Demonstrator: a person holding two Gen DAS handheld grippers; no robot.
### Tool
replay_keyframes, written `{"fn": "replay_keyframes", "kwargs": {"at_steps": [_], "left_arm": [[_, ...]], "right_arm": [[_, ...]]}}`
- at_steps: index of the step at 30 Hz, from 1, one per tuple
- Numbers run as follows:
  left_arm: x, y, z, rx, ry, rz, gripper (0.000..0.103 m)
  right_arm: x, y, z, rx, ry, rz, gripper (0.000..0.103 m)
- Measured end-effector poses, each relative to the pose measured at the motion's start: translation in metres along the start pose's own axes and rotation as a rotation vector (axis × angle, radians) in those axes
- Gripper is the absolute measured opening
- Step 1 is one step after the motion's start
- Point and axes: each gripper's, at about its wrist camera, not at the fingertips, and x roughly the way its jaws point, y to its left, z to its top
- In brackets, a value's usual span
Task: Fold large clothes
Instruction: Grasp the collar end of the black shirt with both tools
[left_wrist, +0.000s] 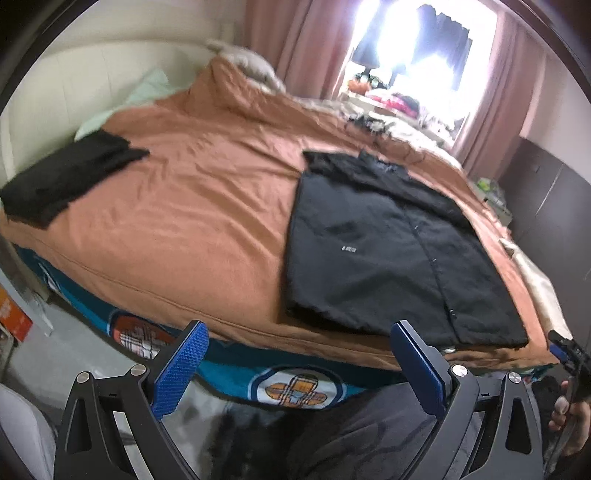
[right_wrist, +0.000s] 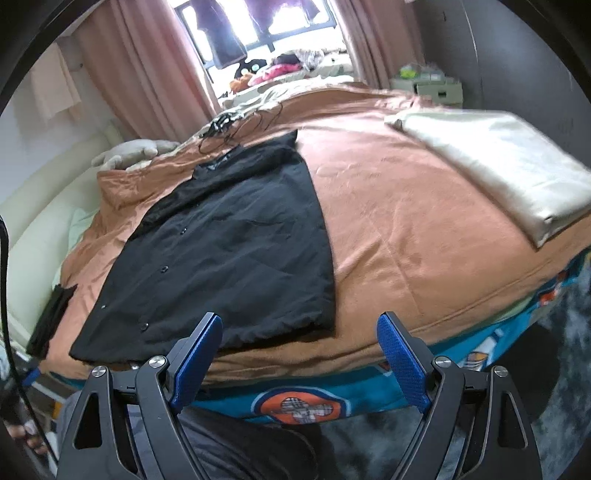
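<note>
Beyond open tongs (right_wrist: 299, 354), black jacket (right_wrist: 221, 254) (flat)

Left claw (left_wrist: 295, 362), right claw (right_wrist: 299, 354): black frames, textured blue pads, silver screws.

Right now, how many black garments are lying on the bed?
2. A black jacket lies flat near the bed's front edge, just beyond both open grippers. A folded black garment sits at the far left edge by the pale headboard. Others may be hidden in the clutter by the window.

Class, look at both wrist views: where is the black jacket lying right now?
The black jacket lies flat on the orange bedspread, near the bed's front edge, ahead of both open grippers.
</note>
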Motion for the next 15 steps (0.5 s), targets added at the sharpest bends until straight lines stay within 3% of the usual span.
{"fn": "replay_keyframes", "kwargs": {"at_steps": [2, 6, 10, 12, 15], "left_arm": [[0.015, 0.0, 0.002, -0.003, 0.029, -0.03, 0.091], [0.047, 0.006, 0.005, -0.042, 0.096, -0.061, 0.075], [0.068, 0.014, 0.011, -0.089, 0.122, -0.077, 0.072], [0.08, 0.019, 0.014, -0.121, 0.142, -0.095, 0.066], [0.093, 0.024, 0.018, -0.159, 0.162, -0.109, 0.062]], "right_arm": [[0.014, -0.008, 0.002, 0.035, 0.03, 0.029, 0.085], [0.034, -0.019, 0.005, 0.076, 0.056, 0.046, 0.074], [0.052, -0.034, 0.01, 0.152, 0.078, 0.088, 0.071], [0.059, -0.039, 0.011, 0.185, 0.093, 0.128, 0.064], [0.071, -0.042, 0.009, 0.228, 0.123, 0.175, 0.063]]}}
